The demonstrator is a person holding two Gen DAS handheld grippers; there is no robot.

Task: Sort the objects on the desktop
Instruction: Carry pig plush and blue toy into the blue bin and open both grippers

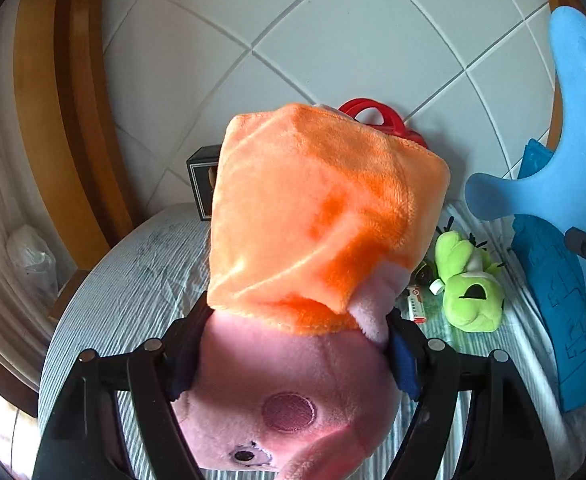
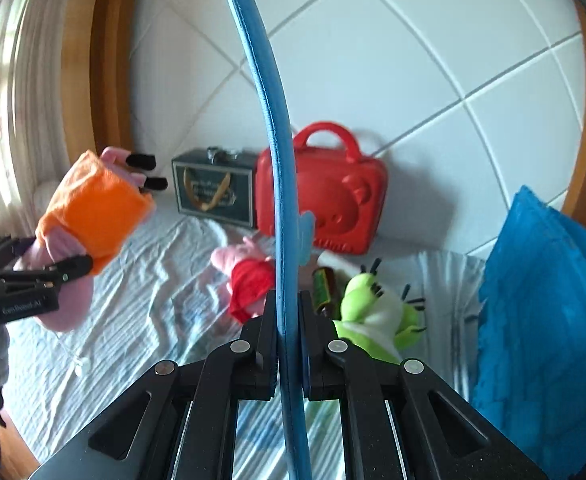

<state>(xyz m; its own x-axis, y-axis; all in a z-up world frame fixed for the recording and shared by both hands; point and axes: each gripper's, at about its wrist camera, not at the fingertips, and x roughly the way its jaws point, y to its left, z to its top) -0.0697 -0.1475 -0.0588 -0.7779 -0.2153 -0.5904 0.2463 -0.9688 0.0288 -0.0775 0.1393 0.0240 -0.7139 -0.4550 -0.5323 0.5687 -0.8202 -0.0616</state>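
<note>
The left gripper (image 1: 293,356) pinches the soft, light pig plush (image 1: 317,216) at its neck; the right gripper (image 2: 289,344), clamped narrow, holds a thin, likely flexible blue foam piece (image 2: 271,120) running toward twelve o'clock.

A bench (image 2: 141,312) under a wrinkled, pale striped cloth fills the lower middle of the frame. At its far edge stand a red case (image 2: 333,196) and a dark box (image 2: 213,192). Nearer lie a small pink plush (image 2: 245,272), a green plush (image 2: 377,316), a brown bottle (image 2: 325,288) and, at right, a crumpled blue sheet (image 2: 541,320).
</note>
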